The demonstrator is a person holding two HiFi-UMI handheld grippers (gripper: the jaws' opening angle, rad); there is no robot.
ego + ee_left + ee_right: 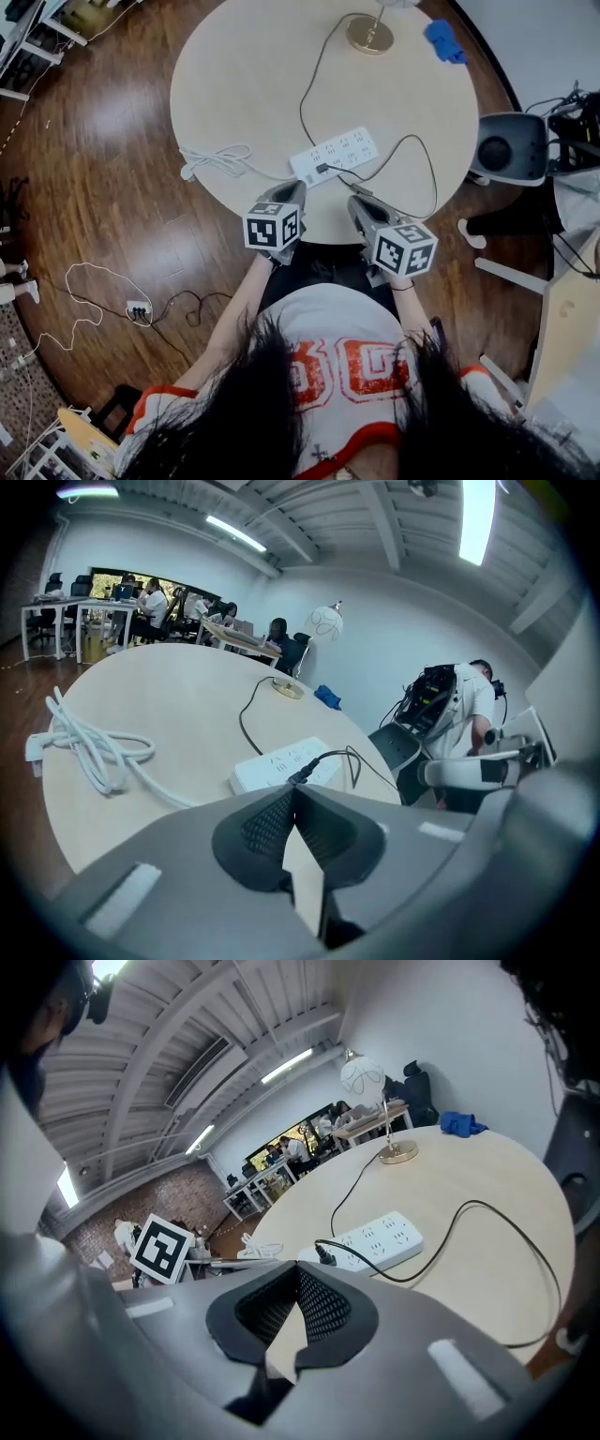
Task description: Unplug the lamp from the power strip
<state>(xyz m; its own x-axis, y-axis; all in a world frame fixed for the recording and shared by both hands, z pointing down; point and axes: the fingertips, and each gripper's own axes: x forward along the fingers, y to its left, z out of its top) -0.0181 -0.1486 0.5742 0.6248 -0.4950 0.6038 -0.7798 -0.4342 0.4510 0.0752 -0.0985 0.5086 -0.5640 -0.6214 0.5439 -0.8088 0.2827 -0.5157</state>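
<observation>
Lamp (370, 35) shade cut off at the head view's far edge, power strip (336, 155) socket detail too small to tell, seated people (150, 602) in the far background indistinct.

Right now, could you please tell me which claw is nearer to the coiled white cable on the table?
Left. The left claw sits just right of the coiled white cable; the right claw is farther right.

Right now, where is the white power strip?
In the head view, the power strip lies near the front edge of the round table, just beyond the left gripper and right gripper, with a black plug near its left end.
</observation>
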